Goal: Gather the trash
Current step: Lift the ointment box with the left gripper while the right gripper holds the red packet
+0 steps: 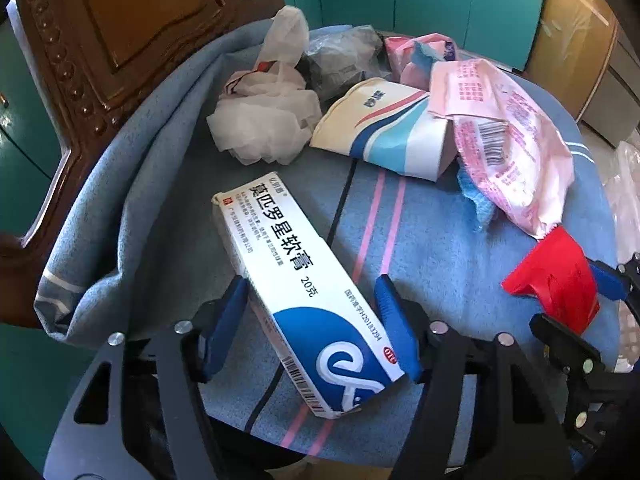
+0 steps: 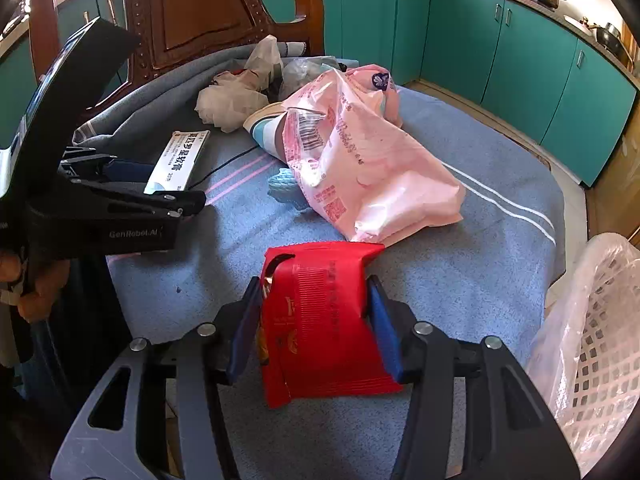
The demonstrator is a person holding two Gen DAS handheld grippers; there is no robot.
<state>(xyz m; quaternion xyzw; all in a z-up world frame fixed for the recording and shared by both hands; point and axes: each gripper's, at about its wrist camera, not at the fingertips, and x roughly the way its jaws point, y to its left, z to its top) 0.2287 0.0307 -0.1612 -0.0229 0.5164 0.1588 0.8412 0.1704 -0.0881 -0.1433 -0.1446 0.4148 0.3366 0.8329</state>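
Presently: both tools engaged on trash items at the near edge of the surface.

Left tool (image 1: 312, 316) straddles the ointment box (image 1: 288, 276), pads against its long sides, box tilted off the blue striped cloth (image 1: 420, 248); right tool (image 2: 312, 320) is clamped on the red packet (image 2: 320, 320), just short of the pink plastic bag (image 2: 360, 168). Recommended: confirm a square hold on the box, which sits diagonally, before lifting; carry both clear of the crushed paper cup (image 1: 384, 128) toward the lined white basket (image 2: 592, 328) at right.

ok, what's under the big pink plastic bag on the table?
The pink plastic bag lies over one end of a flattened paper cup and over a crumpled light blue cloth. Anything further beneath it is covered.
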